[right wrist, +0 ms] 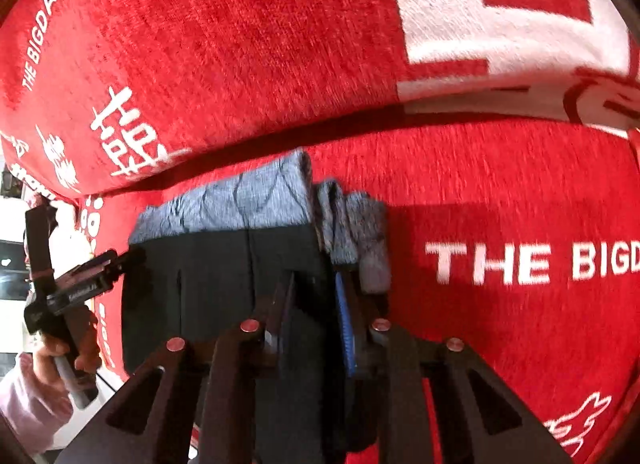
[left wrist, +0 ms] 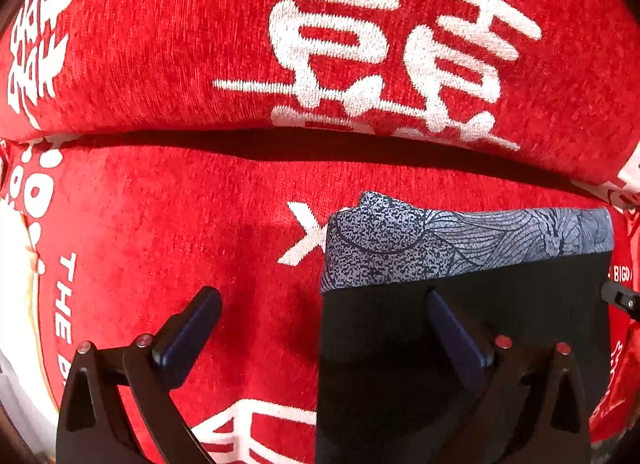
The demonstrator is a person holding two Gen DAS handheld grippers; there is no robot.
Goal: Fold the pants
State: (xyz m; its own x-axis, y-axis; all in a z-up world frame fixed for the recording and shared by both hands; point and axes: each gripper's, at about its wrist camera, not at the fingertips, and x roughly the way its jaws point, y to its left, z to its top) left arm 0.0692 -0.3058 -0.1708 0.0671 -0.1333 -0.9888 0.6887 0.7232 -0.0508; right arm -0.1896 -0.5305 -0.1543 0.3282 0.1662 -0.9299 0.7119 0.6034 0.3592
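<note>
The pants (left wrist: 460,328) are folded into a dark block with a blue-grey patterned band (left wrist: 460,240) along the far edge, lying on a red sofa seat. My left gripper (left wrist: 320,304) is open; its right finger (left wrist: 456,328) rests over the pants' left edge, its left finger (left wrist: 192,324) over bare seat. In the right wrist view the pants (right wrist: 216,288) lie centre-left. My right gripper (right wrist: 316,296) is shut on the pants' right edge, where the patterned fabric (right wrist: 352,224) bunches.
The red sofa seat (left wrist: 160,232) with white lettering meets the backrest cushion (left wrist: 160,44) just behind the pants. The left gripper and the hand holding it (right wrist: 68,304) show at the left of the right wrist view. The seat's right part (right wrist: 520,192) lies beyond.
</note>
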